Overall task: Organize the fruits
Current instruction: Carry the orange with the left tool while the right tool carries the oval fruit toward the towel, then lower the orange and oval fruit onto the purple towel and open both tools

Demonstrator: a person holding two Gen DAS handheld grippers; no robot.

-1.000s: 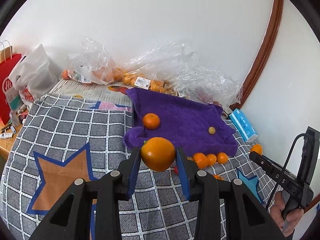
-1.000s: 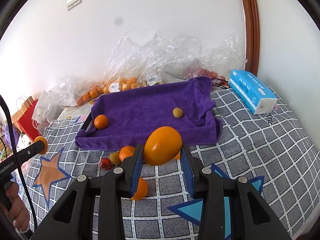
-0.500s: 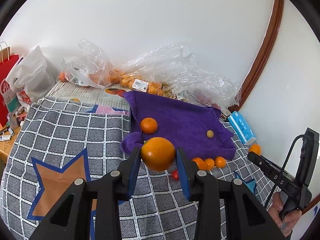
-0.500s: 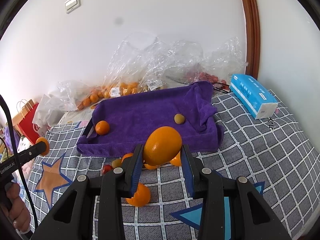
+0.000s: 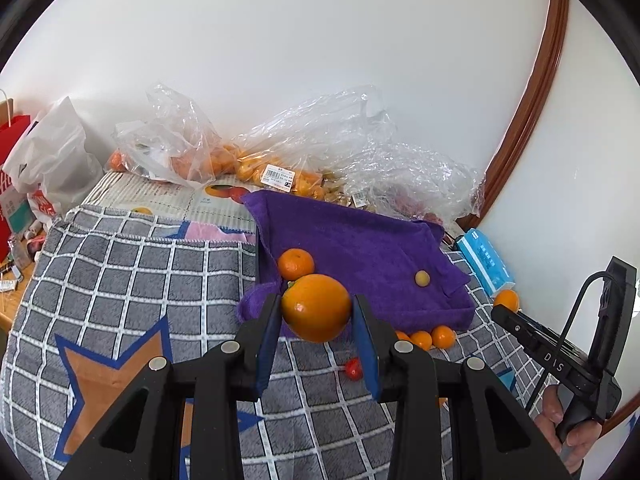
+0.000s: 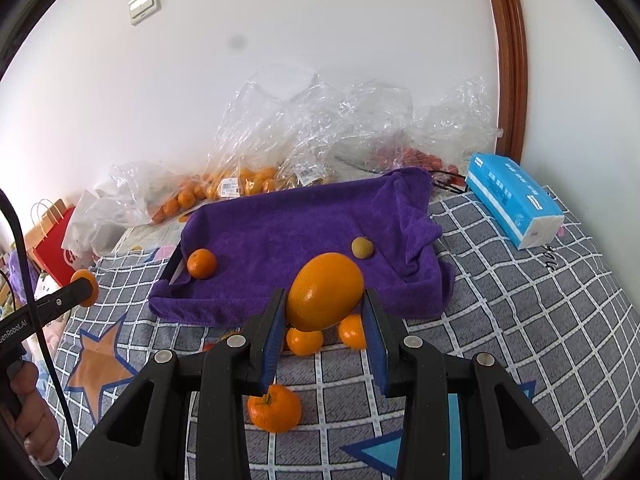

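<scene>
Purple towel draped over a tray is the landmark here, and everything hinges on it: both hands are carrying fruit just short of its near edge. The left gripper is pinching a big round orange between its blue pads, hovering over the towel's near-left corner, right next to a tangerine already sitting on the towel. The right gripper is clamped on a larger, egg-shaped orange whose long axis tilts up and away toward the towel, and it hangs over the towel's near edge around the middle. A small yellowish fruit lies on the towel just beyond that one. Loose small oranges sit on the checked blanket right against the towel's front edge, and one more mandarin is further back toward the camera, under the right gripper. My guess is the drop spot is straight ahead and slightly down for both hands, with the left one a touch closer to open towel. Watch that neither orange rolls into the fruit already there.
</scene>
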